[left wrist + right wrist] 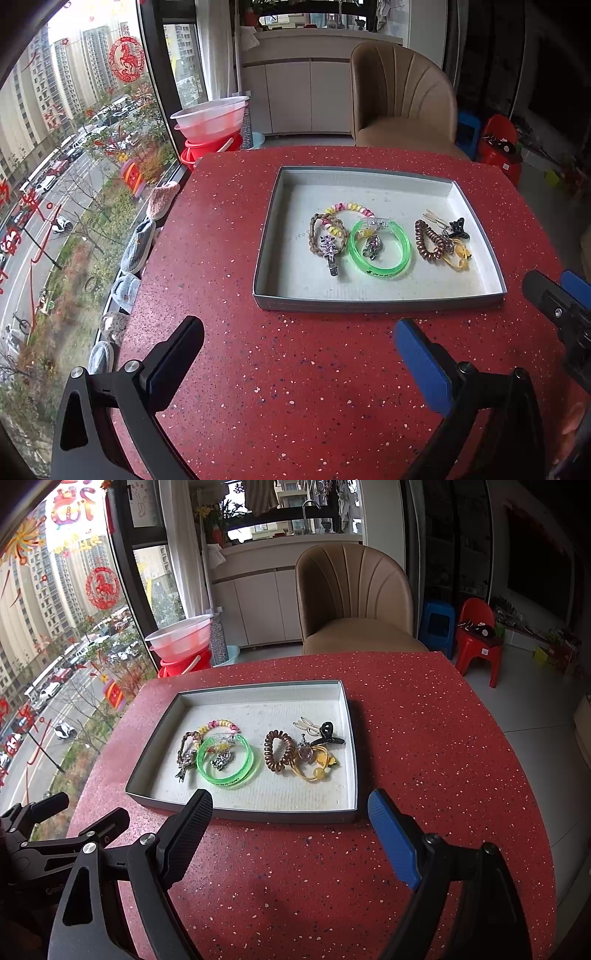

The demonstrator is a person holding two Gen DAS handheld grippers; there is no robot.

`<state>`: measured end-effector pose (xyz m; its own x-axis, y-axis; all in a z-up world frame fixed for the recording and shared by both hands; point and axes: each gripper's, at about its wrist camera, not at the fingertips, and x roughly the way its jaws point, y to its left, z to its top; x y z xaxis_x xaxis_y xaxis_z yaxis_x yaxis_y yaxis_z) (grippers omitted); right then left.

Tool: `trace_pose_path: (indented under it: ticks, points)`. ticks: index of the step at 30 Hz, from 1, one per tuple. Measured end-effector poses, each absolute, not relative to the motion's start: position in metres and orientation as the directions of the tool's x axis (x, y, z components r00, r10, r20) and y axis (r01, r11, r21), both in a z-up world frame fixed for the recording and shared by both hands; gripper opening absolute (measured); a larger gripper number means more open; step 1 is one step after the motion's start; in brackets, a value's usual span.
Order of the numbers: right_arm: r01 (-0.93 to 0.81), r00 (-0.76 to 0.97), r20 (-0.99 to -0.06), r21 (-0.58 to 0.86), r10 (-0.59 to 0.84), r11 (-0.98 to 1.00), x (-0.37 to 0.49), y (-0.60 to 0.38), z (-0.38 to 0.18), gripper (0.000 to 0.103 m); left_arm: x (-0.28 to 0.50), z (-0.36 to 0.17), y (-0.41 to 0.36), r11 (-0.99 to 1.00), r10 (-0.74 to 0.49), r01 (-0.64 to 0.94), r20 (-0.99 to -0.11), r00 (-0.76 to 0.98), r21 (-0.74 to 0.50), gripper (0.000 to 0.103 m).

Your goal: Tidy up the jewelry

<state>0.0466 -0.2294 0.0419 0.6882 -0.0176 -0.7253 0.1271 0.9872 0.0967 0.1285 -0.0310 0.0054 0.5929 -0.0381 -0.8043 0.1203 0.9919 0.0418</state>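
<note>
Both the left gripper [299, 341] and right gripper [290, 814] hover spread wide, empty, over the tabletop [424, 738] before the jewelry tray [240, 814].

Daylight came from the window [74, 147] at left — frames sharp, edges bowed and dark, soft shadows on the table [424, 757].

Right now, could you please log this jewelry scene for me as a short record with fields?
surface: red speckled table
container: shallow grey cardboard tray, open, on the table
left cluster: translucent green plastic bangle, braided brown bracelet, pink-and-yellow beaded bracelet, silver star hair clip
right cluster: brown spiral hair tie, black claw clip, yellow hair tie
left gripper: open, empty, short of the tray
right gripper: open, empty, at the tray's near edge
</note>
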Motion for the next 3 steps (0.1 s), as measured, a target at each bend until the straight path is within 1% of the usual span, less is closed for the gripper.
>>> trace_pose_path:
  ticks: [3]
  points:
    - [0.126,0.688,-0.725,0.096,-0.018,0.987,0.0467,-0.2297,0.0419,0.088,0.1295,0.0059,-0.0315,0.992,-0.036,0.122,-0.805,0.593,0.046,0.103]
